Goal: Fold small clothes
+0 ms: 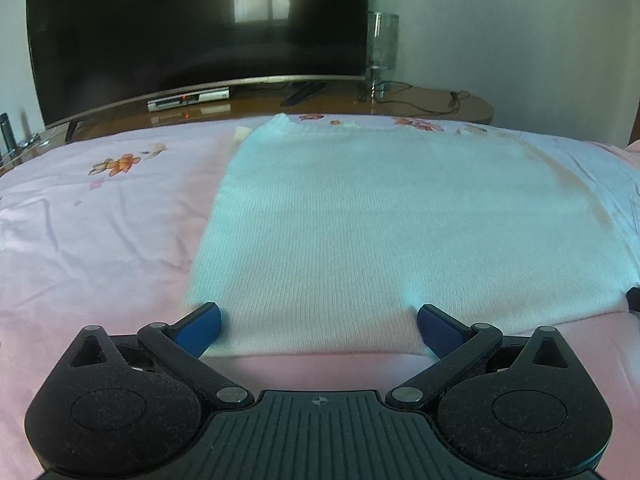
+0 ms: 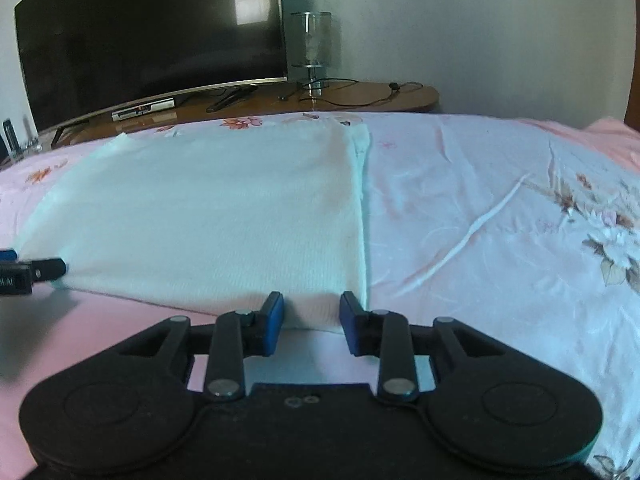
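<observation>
— So, where is the garment now?

— The white knit garment (image 1: 360, 232) lies flat on the bed (image 1: 100, 240), folded to a rectangle, on the pink flowered sheet. Its near edge is just in front of both grippers.

— What does the left gripper (image 1: 319, 326) do?

— Its jaws stand wide apart over the near left corner of the garment. The blue pads (image 1: 202, 328) do not press the cloth; they are only beside it.

— And the right gripper (image 2: 311, 320)?

— It is much narrower. The near right corner of the garment sits between its pads (image 2: 274, 320), but a gap shows on each side, so I see no pinch.

— Does one camera show something the other does not?

— Yes. The right view shows the long bare part of the sheet to the right of the garment, with a crease and a big printed flower (image 2: 612, 244). It also shows the tip of the left gripper at its left border. The left view shows the bare sheet on the left side.

— Any writing to read?

— No, I can read nothing. There is a box under the television (image 1: 192, 28) with small red lights, but its markings are too blurred.

— Room for moving?

— The bed is free on both sides of the garment. Behind it a wooden surface (image 2: 360, 96) carries the television, a glass lamp (image 2: 312, 48) and cables.
</observation>
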